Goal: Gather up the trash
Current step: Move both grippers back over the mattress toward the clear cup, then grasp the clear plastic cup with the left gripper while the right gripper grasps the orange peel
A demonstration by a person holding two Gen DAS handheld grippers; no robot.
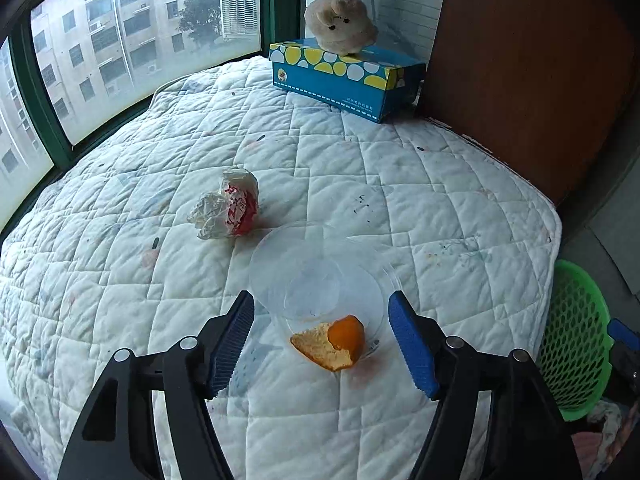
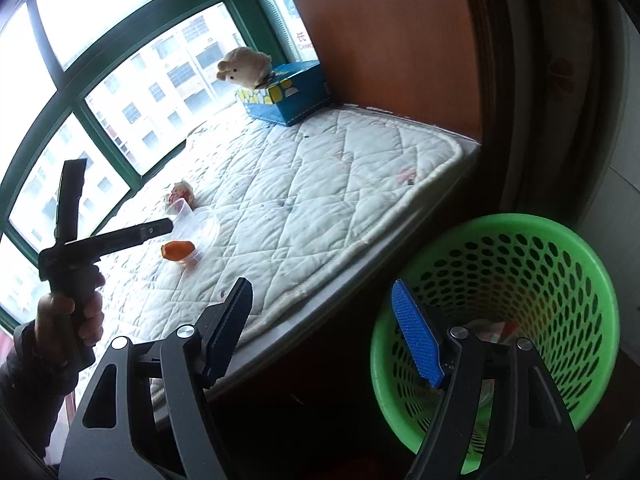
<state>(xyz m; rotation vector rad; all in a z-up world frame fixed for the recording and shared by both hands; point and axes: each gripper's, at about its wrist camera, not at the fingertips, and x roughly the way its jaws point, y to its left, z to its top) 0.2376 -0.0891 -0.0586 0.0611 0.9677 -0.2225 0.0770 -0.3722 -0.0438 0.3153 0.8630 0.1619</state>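
The left gripper (image 1: 321,340) was held open above the quilted mat (image 1: 120,280), its blue-padded jaws spread wide and nothing gripped between them. Between the jaws, an orange peel (image 1: 334,342) was seen lying on the mat, touching the near rim of a clear plastic cup (image 1: 316,280) that lay on its side. Whether the peel rested partly inside the cup's mouth could not be told. Beyond the cup and to its left, a crumpled wrapper (image 1: 226,210) with red print was lying on the mat, near the cup but apart from it. Far beyond the cup, at the mat's back edge, a blue tissue box (image 1: 344,80) was placed, and a plush toy (image 1: 340,24) was set on top of it.

The right gripper (image 2: 322,328) was likewise held open and empty, off the mat's edge and well apart from the cup (image 2: 196,224). A green perforated basket (image 2: 520,264) was found just beside its right jaw, on the floor below the mat; something pale lay in its bottom, too hidden to be named. In the right wrist view the left gripper (image 2: 132,234) was seen in a hand (image 2: 76,312), its tip close to the cup.
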